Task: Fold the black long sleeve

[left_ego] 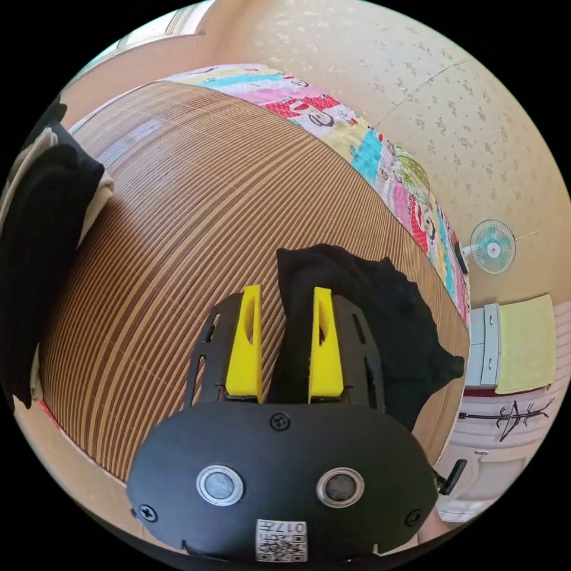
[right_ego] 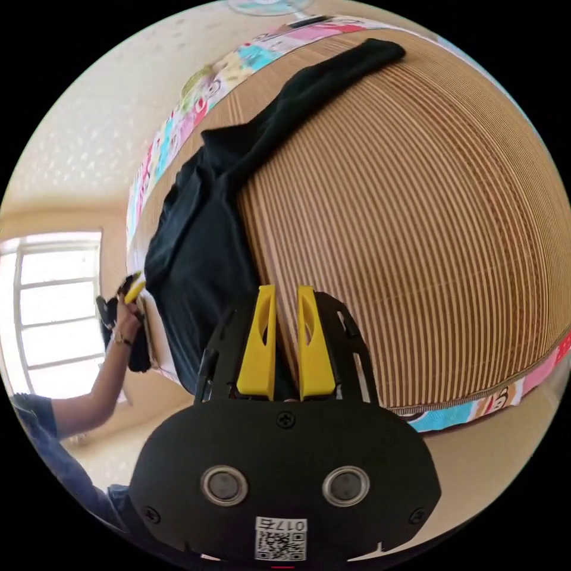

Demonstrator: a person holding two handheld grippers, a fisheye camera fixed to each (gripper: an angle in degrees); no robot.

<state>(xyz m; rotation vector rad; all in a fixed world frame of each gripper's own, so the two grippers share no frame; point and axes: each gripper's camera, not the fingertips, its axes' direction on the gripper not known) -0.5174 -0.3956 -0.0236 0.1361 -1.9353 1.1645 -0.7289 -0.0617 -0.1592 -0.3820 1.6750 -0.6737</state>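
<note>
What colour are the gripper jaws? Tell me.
Yellow, clearest in the left gripper view on the left gripper.

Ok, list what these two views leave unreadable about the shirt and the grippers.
- Left gripper view: whether the left gripper pinches the black long sleeve shirt; black cloth merges with the black housing.
- Right gripper view: the shirt's near hem, hidden behind the right gripper.
- Right gripper view: the other gripper by the hand, too small to read.

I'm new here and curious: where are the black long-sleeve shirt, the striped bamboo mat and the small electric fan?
Black long-sleeve shirt (right_ego: 196, 262): right gripper view, body.
Striped bamboo mat (right_ego: 416, 238): right gripper view, bare slats.
Small electric fan (left_ego: 492, 246): left gripper view, grille.
</note>
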